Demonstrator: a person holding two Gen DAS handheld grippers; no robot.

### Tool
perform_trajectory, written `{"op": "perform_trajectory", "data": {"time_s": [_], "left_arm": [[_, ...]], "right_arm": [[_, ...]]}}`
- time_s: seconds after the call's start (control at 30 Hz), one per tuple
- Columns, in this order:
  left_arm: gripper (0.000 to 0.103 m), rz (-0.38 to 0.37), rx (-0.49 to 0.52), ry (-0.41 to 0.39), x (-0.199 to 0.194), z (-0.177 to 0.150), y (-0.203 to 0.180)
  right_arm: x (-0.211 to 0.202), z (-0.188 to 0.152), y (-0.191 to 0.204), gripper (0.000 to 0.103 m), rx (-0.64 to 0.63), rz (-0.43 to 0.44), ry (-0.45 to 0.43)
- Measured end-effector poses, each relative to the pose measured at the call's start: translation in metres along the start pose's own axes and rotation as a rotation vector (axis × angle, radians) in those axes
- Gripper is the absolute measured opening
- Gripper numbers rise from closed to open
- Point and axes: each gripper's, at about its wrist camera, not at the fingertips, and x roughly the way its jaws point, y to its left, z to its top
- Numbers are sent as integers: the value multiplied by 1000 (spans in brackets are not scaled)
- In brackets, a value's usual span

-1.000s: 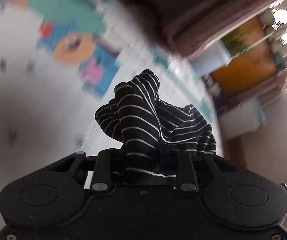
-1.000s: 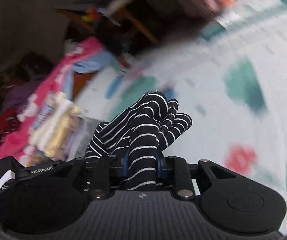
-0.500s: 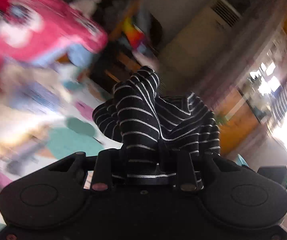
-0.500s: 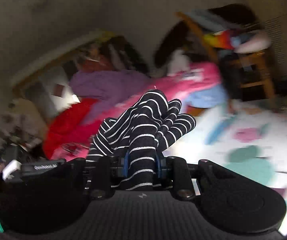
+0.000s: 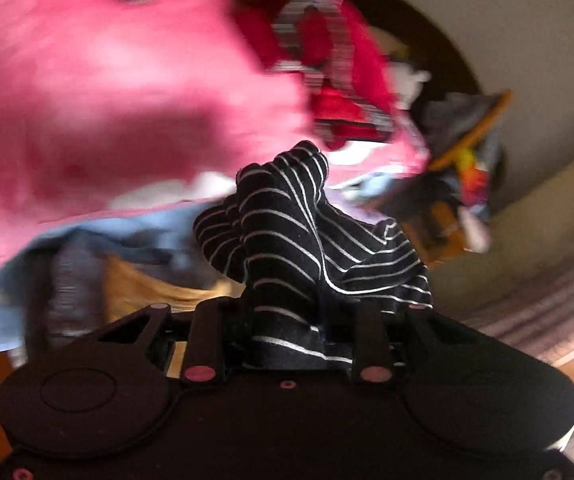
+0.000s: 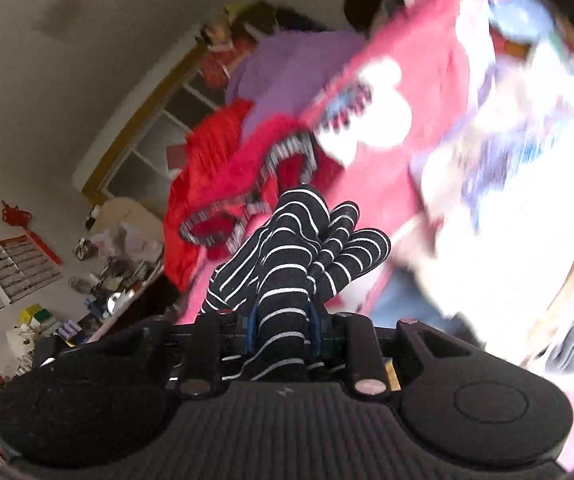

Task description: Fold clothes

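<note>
Black white-striped cloth (image 5: 287, 240) is clamped bunched in both the left gripper (image 5: 287, 320) and the right gripper (image 6: 283, 320), now swung from the patterned sheet toward the pink pile (image 5: 107, 92), unfolded.

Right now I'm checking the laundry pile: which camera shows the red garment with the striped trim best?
The right wrist view: the red garment lies in fairly sharp focus, its striped trim traceable beside a purple one. The left wrist view shows only a motion-blurred patch of it behind the pink fabric.
</note>
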Motion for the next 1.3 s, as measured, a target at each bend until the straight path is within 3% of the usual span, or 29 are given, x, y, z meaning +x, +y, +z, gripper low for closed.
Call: {"op": "perform_trajectory", "data": {"time_s": [0.07, 0.1, 0.13, 0.17, 0.2, 0.33, 0.57, 0.67, 0.8, 0.9, 1.1, 1.17, 1.3], "left_arm": [[52, 188, 52, 32, 23, -1, 16], [54, 319, 111, 90, 41, -6, 21], [53, 388, 151, 151, 55, -11, 26], [53, 393, 149, 170, 59, -14, 28], [53, 382, 127, 160, 58, -15, 28], [53, 384, 269, 110, 42, -19, -2], [55, 278, 340, 155, 47, -52, -58], [63, 232, 370, 174, 49, -66, -82], [63, 140, 386, 229, 57, -95, -121], [67, 60, 460, 274, 63, -136, -169], [82, -88, 610, 364, 61, -243, -260], [92, -123, 692, 393, 57, -280, -279], [95, -184, 872, 450, 49, -353, -310]], "right_arm": [[21, -19, -8, 40, 4, -62, 43], [31, -30, -13, 59, -58, -162, 80], [41, -41, -16, 63, -125, -264, 125], [50, -53, -16, 63, -198, -352, 188], [51, -62, -19, 62, -224, -376, 211], [31, -75, -32, 63, -183, -347, 147], [-22, -73, -40, 64, -161, -381, 45], [-58, -74, -42, 76, -180, -466, 46], [-113, -71, -47, 80, -183, -618, 77], [-168, -71, -42, 82, -193, -730, 64], [-302, -79, -17, 102, -209, -941, -5], [-344, -89, -6, 102, -231, -1020, -17], [-420, -117, 6, 103, -175, -1165, -55]]}}
